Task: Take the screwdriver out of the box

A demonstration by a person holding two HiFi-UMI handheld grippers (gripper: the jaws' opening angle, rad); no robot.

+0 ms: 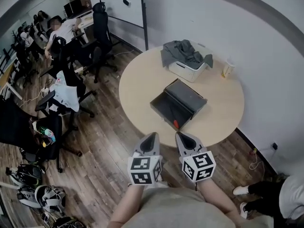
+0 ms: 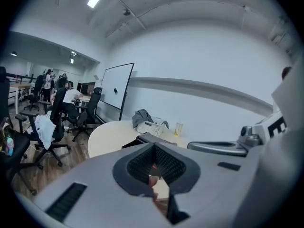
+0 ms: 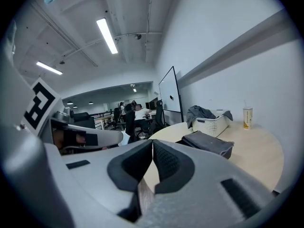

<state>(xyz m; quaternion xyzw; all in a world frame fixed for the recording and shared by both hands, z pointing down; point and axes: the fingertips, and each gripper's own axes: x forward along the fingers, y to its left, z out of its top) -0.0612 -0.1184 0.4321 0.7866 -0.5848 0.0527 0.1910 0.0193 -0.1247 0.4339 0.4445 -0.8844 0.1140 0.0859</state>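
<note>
An open dark grey box [image 1: 178, 103] lies in the middle of the round beige table [image 1: 137, 87]. In its open near half lies the screwdriver [image 1: 174, 118], a dark shaft with a red-orange handle toward me. Both grippers hover side by side just off the table's near edge, pointing at the box. My left gripper [image 1: 152, 136] has its jaws together with nothing in them, and so does my right gripper [image 1: 182, 136]. The left gripper view shows the box [image 2: 153, 139] just beyond the closed tips [image 2: 155, 144]. In the right gripper view the box [image 3: 209, 144] sits right of the closed tips [image 3: 153, 142].
A white basket [image 1: 189, 71] with a grey cloth [image 1: 184, 52] stands at the table's far side, a paper cup [image 1: 228, 69] to its right. Office chairs [image 1: 66, 96] and seated people fill the left. Another person's feet [image 1: 243, 191] stand at the lower right.
</note>
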